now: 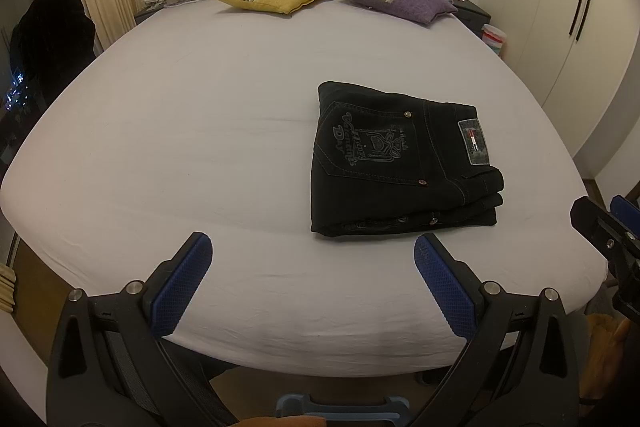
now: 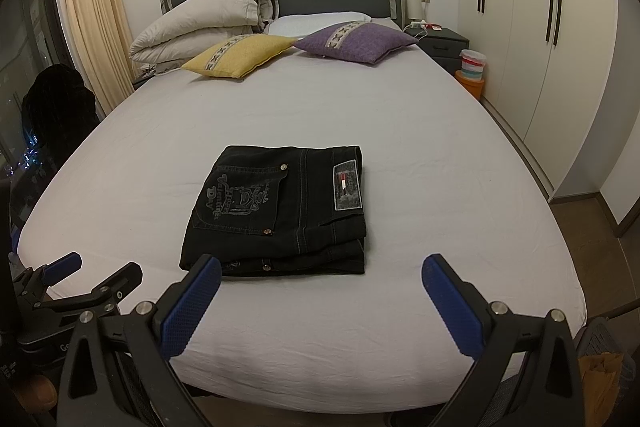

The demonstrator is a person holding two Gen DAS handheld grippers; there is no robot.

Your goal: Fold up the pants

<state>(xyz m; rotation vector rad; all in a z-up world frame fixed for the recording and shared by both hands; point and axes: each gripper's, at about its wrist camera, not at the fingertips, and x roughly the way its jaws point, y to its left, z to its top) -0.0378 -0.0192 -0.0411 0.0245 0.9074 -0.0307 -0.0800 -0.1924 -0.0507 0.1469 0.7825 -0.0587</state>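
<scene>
Neatly folded pants (image 2: 276, 211) on bed (image 2: 360, 327)

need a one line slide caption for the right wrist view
Black pants lie folded on the bed; open right gripper hovers just before them.
</scene>
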